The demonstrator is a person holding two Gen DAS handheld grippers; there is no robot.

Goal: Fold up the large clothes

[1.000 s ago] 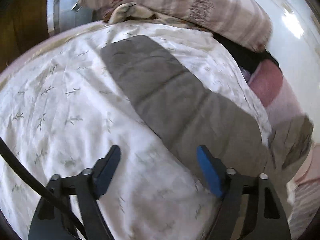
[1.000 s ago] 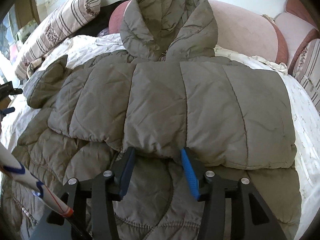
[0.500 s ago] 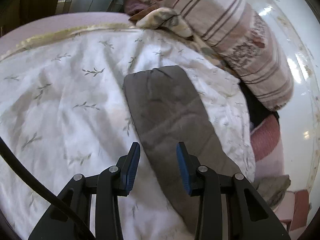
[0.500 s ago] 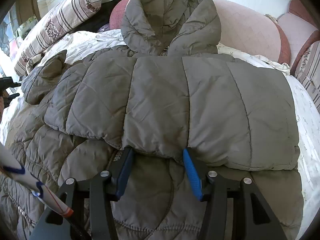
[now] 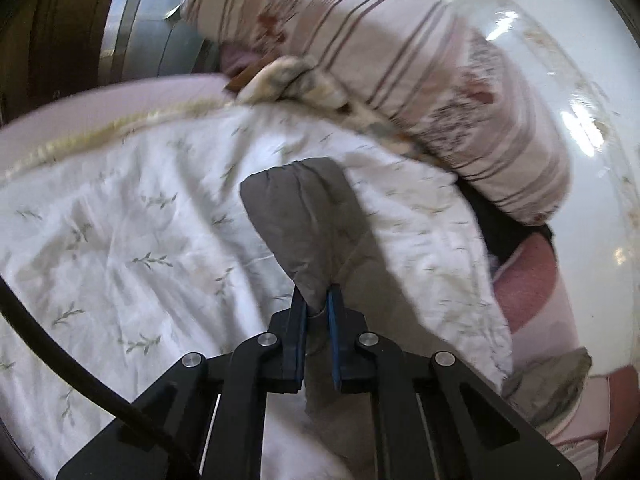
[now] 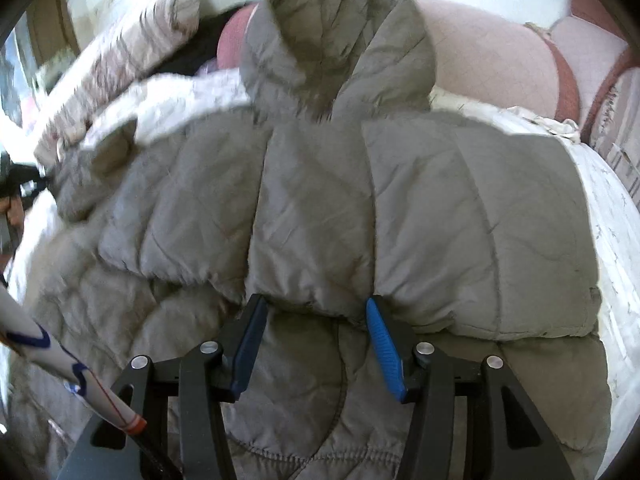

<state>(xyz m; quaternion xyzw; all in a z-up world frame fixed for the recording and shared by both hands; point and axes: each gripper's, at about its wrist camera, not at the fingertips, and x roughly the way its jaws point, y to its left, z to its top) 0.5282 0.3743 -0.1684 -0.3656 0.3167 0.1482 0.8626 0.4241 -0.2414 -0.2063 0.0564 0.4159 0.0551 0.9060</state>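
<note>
Grey jacket, no legible label

Bed with a white leafy sheet; gray puffy coat on it, striped pillow at upper right.

A white leaf-print bedsheet is covering the bed. A striped pillow is lying along its far edge beside a glossy white wall. Pink cushions are leaning at the head.
</note>
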